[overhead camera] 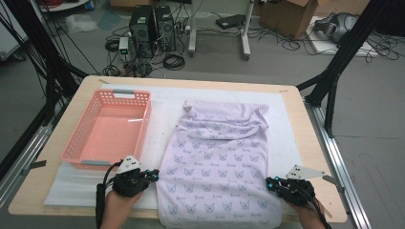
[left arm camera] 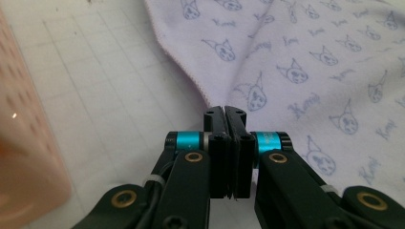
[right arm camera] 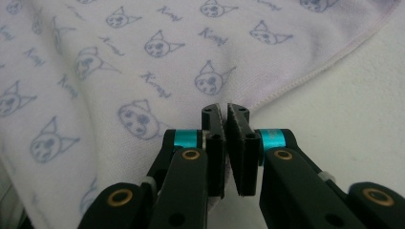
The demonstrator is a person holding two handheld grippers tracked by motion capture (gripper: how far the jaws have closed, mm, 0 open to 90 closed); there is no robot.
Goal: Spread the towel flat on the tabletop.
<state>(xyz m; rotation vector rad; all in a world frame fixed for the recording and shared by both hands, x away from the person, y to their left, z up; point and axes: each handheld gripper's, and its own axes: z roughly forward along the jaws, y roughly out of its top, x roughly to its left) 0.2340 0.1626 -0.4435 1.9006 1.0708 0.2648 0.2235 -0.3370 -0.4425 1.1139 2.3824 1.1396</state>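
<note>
Your lilac cat-print cloth (overhead camera: 219, 162) lies spread from table centre over the near edge, soft and light. Left gripper (overhead camera: 154, 174) and right gripper (overhead camera: 270, 183) are pinched together at its side hems; grip there.

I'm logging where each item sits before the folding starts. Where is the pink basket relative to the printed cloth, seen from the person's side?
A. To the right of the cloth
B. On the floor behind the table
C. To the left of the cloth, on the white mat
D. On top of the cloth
C: in the high view the pink basket stands on the white mat to the left of the lilac cat-print cloth, apart from it.
</note>
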